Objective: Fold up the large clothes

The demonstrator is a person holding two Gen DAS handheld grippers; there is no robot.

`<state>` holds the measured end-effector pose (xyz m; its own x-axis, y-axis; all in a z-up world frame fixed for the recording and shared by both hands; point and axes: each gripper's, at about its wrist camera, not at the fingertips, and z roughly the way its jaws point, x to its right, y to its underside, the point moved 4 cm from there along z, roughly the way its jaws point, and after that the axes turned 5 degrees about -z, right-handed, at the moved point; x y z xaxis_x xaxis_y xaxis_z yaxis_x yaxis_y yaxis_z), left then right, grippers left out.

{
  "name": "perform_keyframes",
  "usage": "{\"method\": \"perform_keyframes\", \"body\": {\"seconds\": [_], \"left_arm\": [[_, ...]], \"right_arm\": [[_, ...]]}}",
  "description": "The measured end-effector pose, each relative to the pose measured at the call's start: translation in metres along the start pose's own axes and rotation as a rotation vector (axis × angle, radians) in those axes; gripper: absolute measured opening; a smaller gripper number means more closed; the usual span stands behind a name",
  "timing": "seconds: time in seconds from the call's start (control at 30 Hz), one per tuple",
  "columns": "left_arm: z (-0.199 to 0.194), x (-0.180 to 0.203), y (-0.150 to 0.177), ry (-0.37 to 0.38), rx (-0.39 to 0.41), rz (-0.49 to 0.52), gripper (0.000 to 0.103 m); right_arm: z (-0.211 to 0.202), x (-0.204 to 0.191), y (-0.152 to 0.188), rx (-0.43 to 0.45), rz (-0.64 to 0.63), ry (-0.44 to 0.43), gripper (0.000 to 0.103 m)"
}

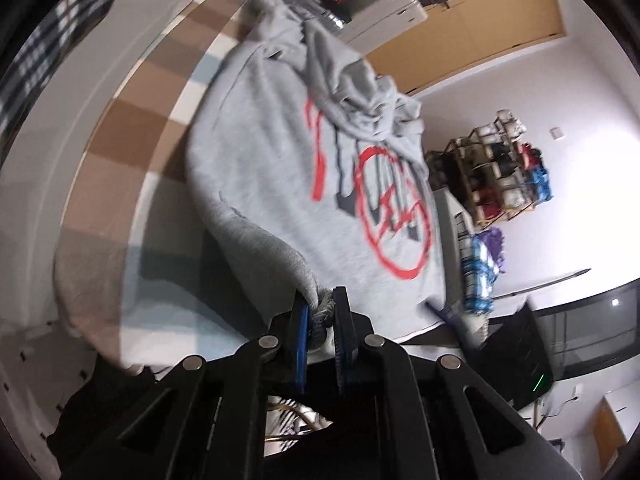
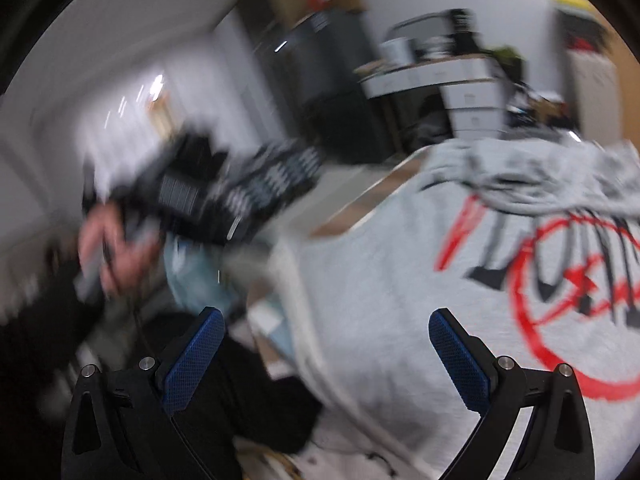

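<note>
The left gripper, angled downward, had its jaws clenched on a bunched grey edge of the sweatshirt, which lay spread, red print up, across a checked bed cover. The right gripper, also tilted down, hovered above the sweatshirt's near edge with jaws released and nothing between them. A blurred hand appeared at the left.

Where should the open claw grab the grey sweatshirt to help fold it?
Probably the sweatshirt's loose near edge, low in the right wrist view, coming from the left across the bed. That edge hangs thin and free, so open jaws can slip over it. The left gripper already pinches a cuff, while the middle lies flat with nothing to pinch.
</note>
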<state>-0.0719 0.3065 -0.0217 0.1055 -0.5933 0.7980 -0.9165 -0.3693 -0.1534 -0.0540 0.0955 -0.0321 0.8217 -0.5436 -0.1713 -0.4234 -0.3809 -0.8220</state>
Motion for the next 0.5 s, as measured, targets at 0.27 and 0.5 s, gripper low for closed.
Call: {"method": "perform_keyframes", "body": {"seconds": [0.27, 0.5], "left_arm": [[-0.006, -0.004, -0.004, 0.121, -0.028, -0.026, 0.006], [-0.024, -0.02, 0.009, 0.162, -0.043, -0.013, 0.006]], "right_arm": [[0.107, -0.06, 0.005, -0.191, -0.407, 0.308, 0.102], [0.119, -0.018, -0.022, -0.156, -0.078, 0.158, 0.022]]}}
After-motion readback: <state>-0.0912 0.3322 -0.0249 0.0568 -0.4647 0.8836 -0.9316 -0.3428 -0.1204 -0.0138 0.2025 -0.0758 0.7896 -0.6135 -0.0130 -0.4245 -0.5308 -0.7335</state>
